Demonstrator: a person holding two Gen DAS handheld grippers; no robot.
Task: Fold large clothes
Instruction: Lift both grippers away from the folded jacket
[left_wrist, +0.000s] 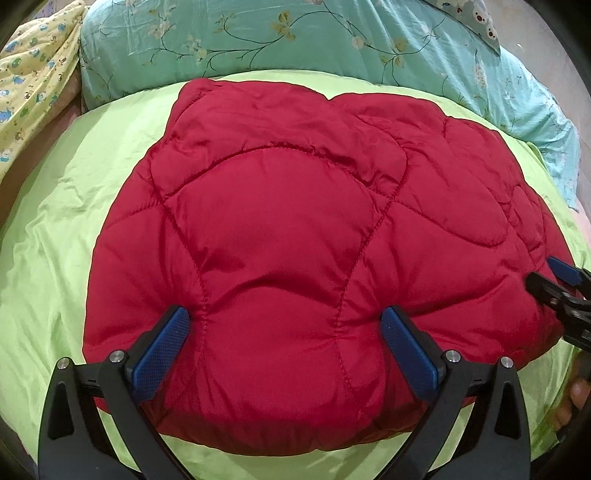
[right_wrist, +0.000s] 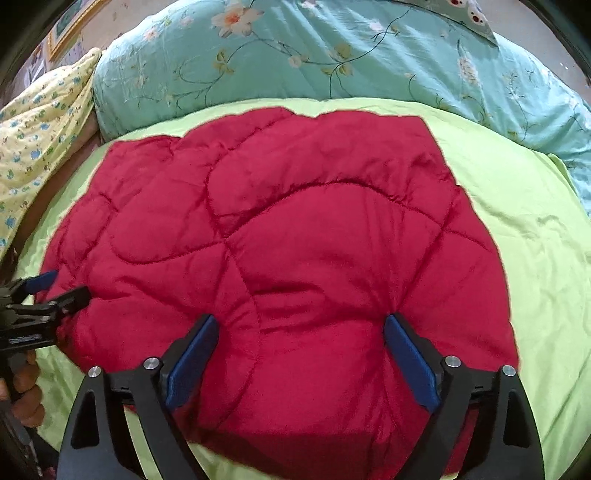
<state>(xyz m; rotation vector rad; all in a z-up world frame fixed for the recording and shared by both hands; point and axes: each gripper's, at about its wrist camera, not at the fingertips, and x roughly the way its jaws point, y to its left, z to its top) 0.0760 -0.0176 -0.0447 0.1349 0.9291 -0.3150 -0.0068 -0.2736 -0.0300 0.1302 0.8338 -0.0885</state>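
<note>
A red quilted padded garment (left_wrist: 280, 240) lies folded in a thick bundle on a lime-green sheet (left_wrist: 74, 221); it also fills the right wrist view (right_wrist: 295, 251). My left gripper (left_wrist: 286, 321) is open, its blue pads pressed onto the near edge of the garment with the padding bulging between them. My right gripper (right_wrist: 301, 328) is open in the same way on the garment's near right part. The right gripper shows at the right edge of the left wrist view (left_wrist: 554, 277); the left gripper shows at the left edge of the right wrist view (right_wrist: 55, 288).
A teal floral duvet (left_wrist: 295, 40) lies bunched along the far side of the bed. A yellow printed cloth (left_wrist: 33, 81) hangs at the far left. The green sheet (right_wrist: 535, 258) extends around the garment on all sides.
</note>
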